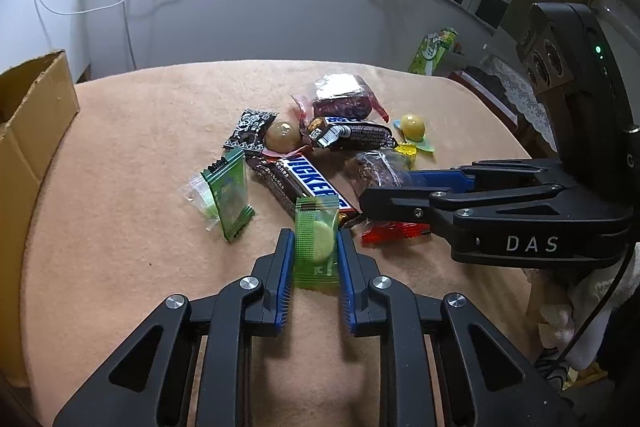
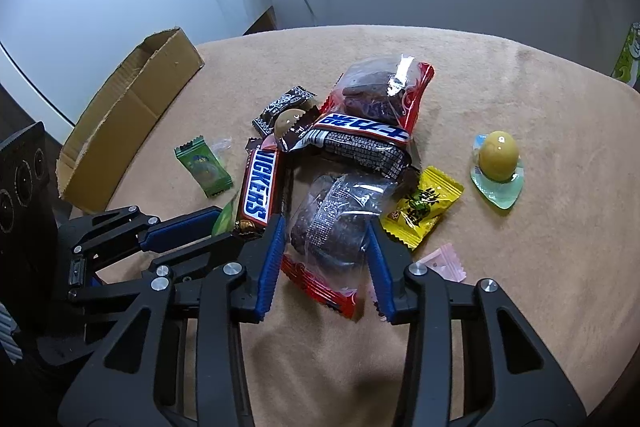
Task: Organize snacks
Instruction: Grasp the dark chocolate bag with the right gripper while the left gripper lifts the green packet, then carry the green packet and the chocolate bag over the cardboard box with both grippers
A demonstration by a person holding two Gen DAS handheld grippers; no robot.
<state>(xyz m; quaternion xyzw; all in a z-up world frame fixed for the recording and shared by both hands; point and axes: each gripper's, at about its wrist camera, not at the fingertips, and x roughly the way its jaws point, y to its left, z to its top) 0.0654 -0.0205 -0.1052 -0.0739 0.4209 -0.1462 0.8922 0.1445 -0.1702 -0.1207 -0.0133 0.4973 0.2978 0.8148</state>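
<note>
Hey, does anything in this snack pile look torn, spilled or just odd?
Nothing looks torn or spilled. The snacks lie in a loose heap, one Snickers bar overlapped by another wrapper. The cardboard box has ragged edges. The left gripper holds a green candy packet upright.

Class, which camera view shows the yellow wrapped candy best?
The right wrist view: the yellow wrapped candy lies flat, whole and printed side up. The left wrist view shows only a yellow sliver behind a clear bag.
</note>
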